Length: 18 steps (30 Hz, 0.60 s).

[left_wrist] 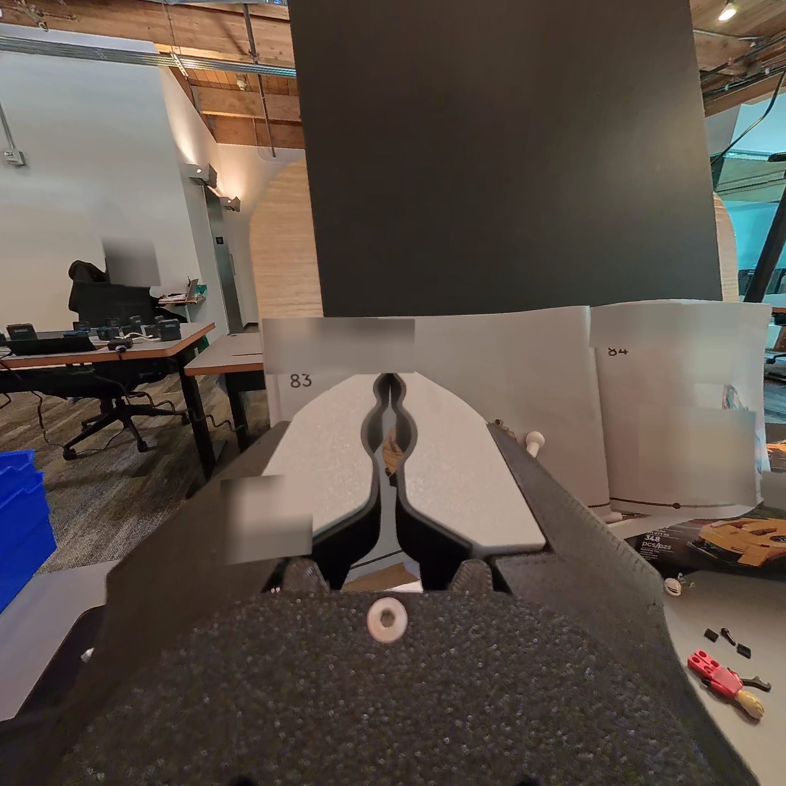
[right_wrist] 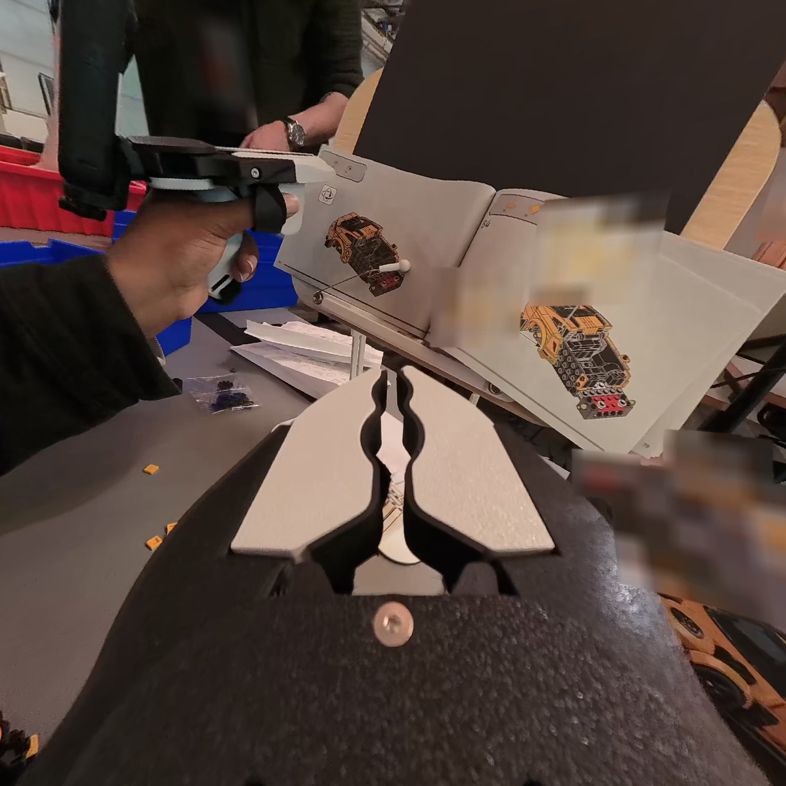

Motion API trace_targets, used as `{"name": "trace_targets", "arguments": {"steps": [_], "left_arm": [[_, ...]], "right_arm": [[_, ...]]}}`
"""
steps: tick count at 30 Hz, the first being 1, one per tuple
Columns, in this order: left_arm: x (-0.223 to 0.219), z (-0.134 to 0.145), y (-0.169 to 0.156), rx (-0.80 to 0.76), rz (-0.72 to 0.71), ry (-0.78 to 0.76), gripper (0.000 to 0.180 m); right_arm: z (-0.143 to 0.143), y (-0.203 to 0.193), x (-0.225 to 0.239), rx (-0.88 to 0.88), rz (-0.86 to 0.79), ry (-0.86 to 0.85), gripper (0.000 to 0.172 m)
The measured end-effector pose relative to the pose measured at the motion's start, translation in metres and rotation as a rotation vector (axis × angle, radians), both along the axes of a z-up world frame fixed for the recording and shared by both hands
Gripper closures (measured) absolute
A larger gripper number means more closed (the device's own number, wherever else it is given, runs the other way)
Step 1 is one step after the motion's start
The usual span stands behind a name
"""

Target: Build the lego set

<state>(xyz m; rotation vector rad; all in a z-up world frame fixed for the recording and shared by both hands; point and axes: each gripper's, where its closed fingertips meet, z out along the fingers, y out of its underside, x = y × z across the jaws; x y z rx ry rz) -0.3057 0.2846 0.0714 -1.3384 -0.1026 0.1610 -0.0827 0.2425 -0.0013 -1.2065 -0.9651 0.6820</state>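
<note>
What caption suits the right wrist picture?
Right gripper, slightly open, faces an instruction booklet propped on a stand.

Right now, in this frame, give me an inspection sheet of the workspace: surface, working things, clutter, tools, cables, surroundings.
Surface: grey tabletop, partly covered.
Working things: open instruction booklet propped on a stand, white page-holder peg on its left page; small red and gold brick assembly on the table.
Clutter: loose yellow tiles, bag of dark small parts, folded paper sheets, printed box.
Tools: left tool shut, tips at the booklet's left page; right tool slightly parted, nothing held.
Cables: on the far desk and the floor beneath it.
Surroundings: blue bins, red bin, office chair, a person standing behind the table.
</note>
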Motion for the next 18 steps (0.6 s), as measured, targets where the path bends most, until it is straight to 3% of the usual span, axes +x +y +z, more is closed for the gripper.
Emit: {"name": "trace_targets", "arguments": {"steps": [6, 11, 14, 16, 18], "left_arm": [[0.022, 0.008, -0.001, 0.012, -0.082, 0.021, 0.180], [0.082, 0.047, -0.027, 0.060, -0.291, 0.041, 0.180], [0.119, 0.068, -0.054, 0.028, -0.415, 0.137, 0.180], [0.143, 0.058, -0.072, -0.089, -0.525, 0.215, 0.180], [0.162, 0.031, -0.093, -0.215, -0.616, 0.289, 0.180]], "right_arm": [[-0.002, -0.002, -0.002, 0.024, 0.002, -0.026, 0.168], [0.007, -0.010, 0.005, 0.002, 0.079, -0.056, 0.164], [0.007, -0.025, 0.016, -0.050, 0.196, -0.112, 0.157], [-0.006, -0.038, 0.028, -0.098, 0.277, -0.188, 0.147], [-0.027, -0.057, 0.043, -0.157, 0.361, -0.262, 0.138]]}}
